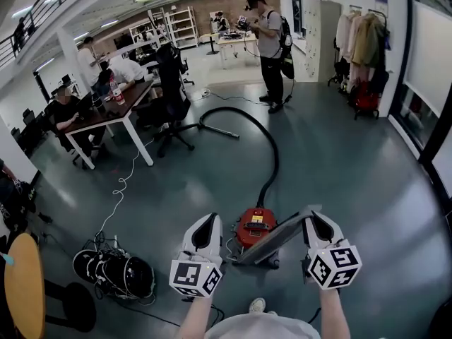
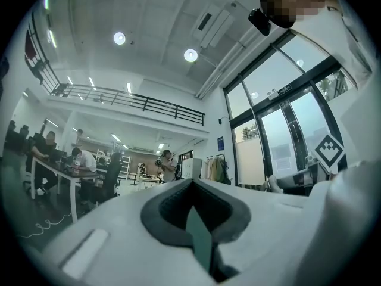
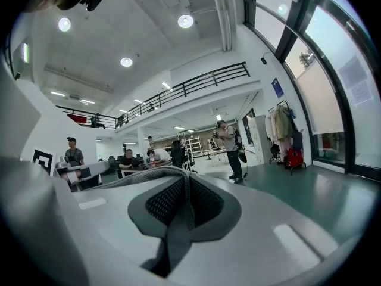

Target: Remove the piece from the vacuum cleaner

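Observation:
A red vacuum cleaner (image 1: pixel 254 224) sits on the floor straight ahead of me, and its black hose (image 1: pixel 271 154) curves away toward the back. A long flat grey piece (image 1: pixel 272 239) slants up from beside the vacuum's body to my right gripper (image 1: pixel 314 215), which is shut on its upper end. In the right gripper view the grey piece (image 3: pixel 128 177) runs off to the left from between the closed jaws of the right gripper (image 3: pixel 186 180). My left gripper (image 1: pixel 209 221) hovers just left of the vacuum, shut and empty; the left gripper (image 2: pixel 191 188) has only a thin sliver between its pads.
A black bag with tangled cables (image 1: pixel 116 272) lies on the floor at the left, by a round wooden table (image 1: pixel 21 288). Further back are a desk (image 1: pixel 116 114) with seated people, an office chair (image 1: pixel 169 94), a standing person (image 1: pixel 270 44) and a coat rack (image 1: pixel 360 48).

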Demonstrator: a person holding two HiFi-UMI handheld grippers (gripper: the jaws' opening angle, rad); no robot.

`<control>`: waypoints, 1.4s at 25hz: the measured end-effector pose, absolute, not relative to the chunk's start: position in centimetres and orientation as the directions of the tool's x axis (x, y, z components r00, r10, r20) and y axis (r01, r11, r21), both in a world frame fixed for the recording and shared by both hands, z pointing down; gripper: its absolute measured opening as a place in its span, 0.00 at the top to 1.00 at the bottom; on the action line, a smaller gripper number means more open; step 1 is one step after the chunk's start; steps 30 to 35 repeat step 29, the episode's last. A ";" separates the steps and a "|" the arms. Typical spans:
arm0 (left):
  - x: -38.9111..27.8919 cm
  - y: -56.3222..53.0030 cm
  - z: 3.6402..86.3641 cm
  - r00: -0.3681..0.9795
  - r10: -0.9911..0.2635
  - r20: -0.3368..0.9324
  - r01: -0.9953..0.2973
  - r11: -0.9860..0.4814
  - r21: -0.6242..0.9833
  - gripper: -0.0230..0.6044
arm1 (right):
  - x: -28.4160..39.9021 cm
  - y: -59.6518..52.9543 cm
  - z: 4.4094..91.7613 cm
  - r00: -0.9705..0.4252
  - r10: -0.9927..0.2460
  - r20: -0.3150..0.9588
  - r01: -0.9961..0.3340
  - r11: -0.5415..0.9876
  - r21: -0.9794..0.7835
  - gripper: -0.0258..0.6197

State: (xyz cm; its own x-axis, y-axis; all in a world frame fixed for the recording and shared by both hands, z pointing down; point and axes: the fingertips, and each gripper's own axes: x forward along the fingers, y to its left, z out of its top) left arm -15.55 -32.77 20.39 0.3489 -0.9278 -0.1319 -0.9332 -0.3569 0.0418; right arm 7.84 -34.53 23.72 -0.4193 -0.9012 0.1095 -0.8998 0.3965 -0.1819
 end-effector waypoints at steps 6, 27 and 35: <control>-14.1 -33.4 20.0 0.373 -0.919 -0.128 -0.926 -0.378 0.013 0.96 | 8.3 -35.0 23.6 -0.416 -0.903 0.113 -0.904 0.397 -0.156 0.88; -13.7 -32.5 20.6 0.354 -0.928 -0.114 -0.933 -0.359 0.031 0.96 | 9.6 -33.8 23.7 -0.398 -0.909 0.124 -0.913 0.378 -0.154 0.88; -13.9 -32.4 20.6 0.357 -0.926 -0.124 -0.931 -0.363 0.028 0.96 | 9.3 -33.6 23.5 -0.398 -0.909 0.120 -0.913 0.380 -0.150 0.88</control>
